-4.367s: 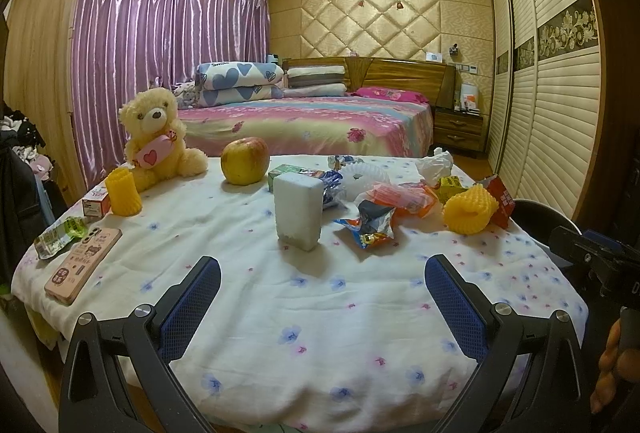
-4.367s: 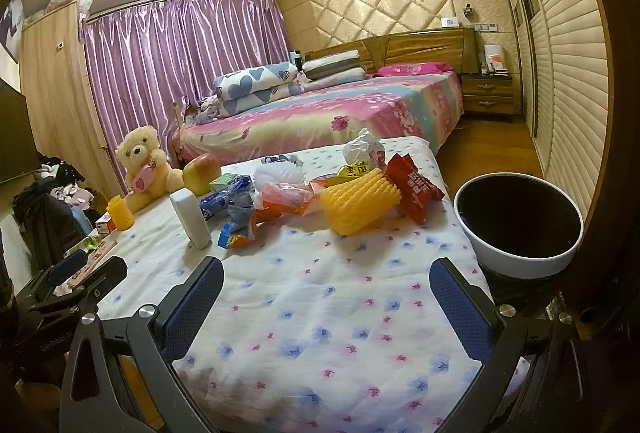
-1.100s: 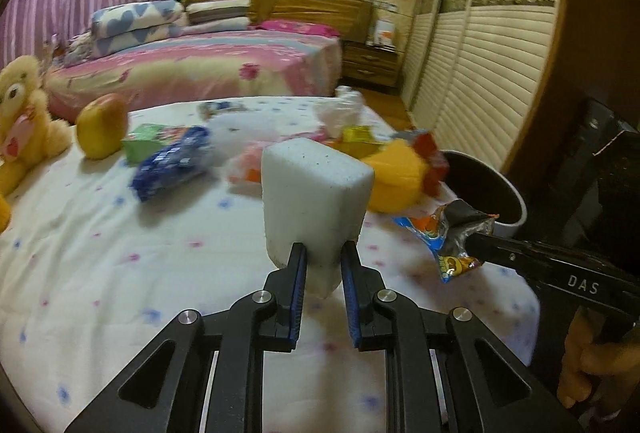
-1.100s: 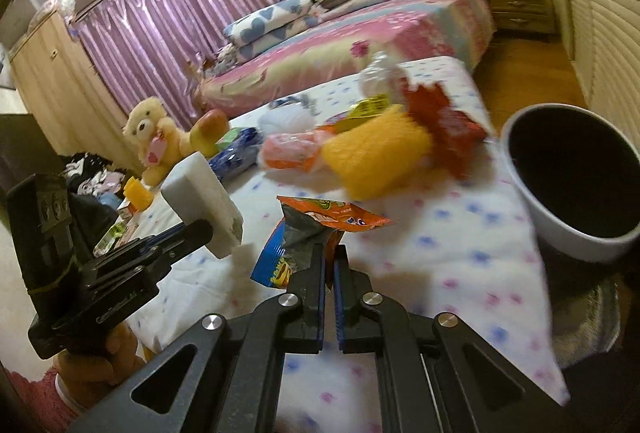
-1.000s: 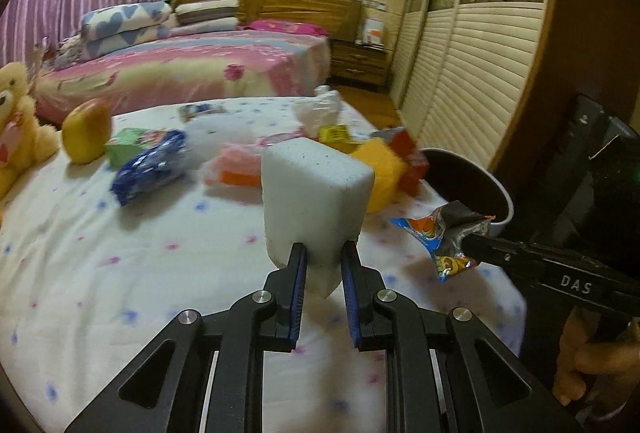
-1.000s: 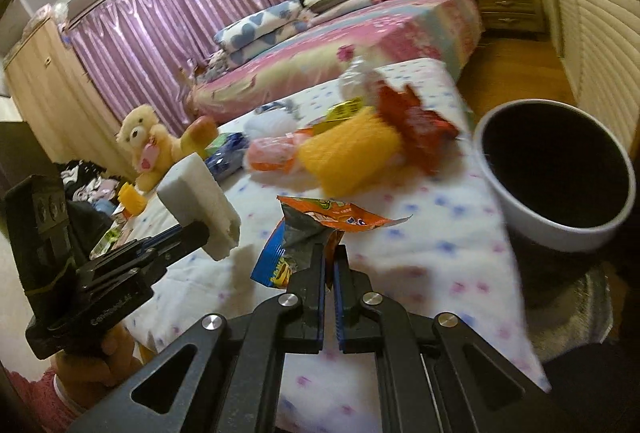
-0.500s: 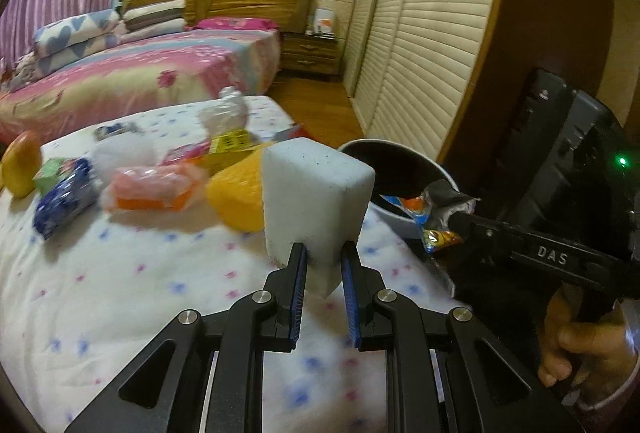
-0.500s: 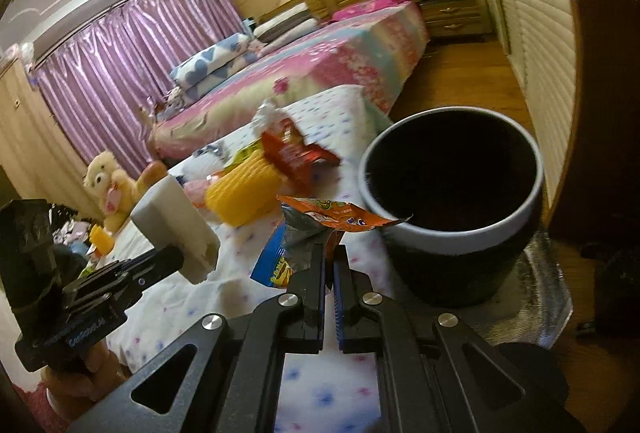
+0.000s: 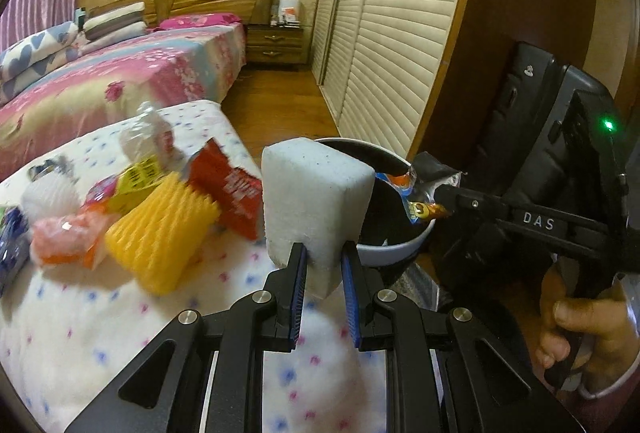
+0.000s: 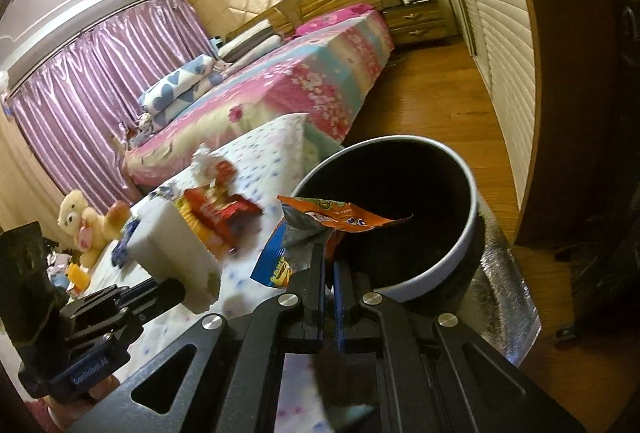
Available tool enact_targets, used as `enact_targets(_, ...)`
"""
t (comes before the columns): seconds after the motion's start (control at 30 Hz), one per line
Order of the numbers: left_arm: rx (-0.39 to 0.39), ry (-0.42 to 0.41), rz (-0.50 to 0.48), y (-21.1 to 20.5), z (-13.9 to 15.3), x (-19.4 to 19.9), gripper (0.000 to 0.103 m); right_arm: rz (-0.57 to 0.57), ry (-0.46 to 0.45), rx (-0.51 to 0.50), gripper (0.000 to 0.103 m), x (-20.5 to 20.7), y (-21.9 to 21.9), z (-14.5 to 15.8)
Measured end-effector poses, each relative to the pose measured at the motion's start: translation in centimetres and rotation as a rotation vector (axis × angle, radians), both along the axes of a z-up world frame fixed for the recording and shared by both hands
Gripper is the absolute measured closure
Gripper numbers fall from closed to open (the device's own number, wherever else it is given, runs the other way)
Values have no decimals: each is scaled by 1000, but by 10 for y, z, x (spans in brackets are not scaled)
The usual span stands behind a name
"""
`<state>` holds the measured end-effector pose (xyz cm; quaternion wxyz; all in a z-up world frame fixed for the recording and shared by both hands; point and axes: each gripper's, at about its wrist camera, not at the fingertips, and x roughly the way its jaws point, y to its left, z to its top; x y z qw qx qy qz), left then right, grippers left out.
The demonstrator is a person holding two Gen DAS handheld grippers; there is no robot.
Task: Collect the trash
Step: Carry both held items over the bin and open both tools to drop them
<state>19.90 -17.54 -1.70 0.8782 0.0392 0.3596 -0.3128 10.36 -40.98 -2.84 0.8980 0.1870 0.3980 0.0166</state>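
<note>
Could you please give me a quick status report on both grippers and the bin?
Left gripper shut on white foam block. Right gripper shut on snack wrapper, at the bin rim. Bin mouth unobstructed.

I've got the white foam block (image 9: 316, 201) clamped upright in my left tongs (image 9: 323, 275), lifted off the worktop (image 9: 120, 333) right by the trash bin (image 10: 452, 253). It's a chunky rectangular piece, a bit speckled, pinched at its bottom end. My right tongs (image 10: 328, 273) are squeezing the crumpled snack wrapper (image 10: 320, 229), orange and blue with a silver inside, and its orange flap sticks out over the bin's open mouth. The bin is round, black inside with a white rim, sitting just off the worktop's edge. Left on the worktop, bunched together: a yellow foam net (image 9: 160, 233), a red snack bag (image 9: 230, 189), an orange packet (image 9: 66, 241).
</note>
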Motion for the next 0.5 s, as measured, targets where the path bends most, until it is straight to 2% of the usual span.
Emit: enact_targets(0.5, 38, 33, -24, -68, -20, 62, 86, -54, 75, 6, 100, 38, -42, -22)
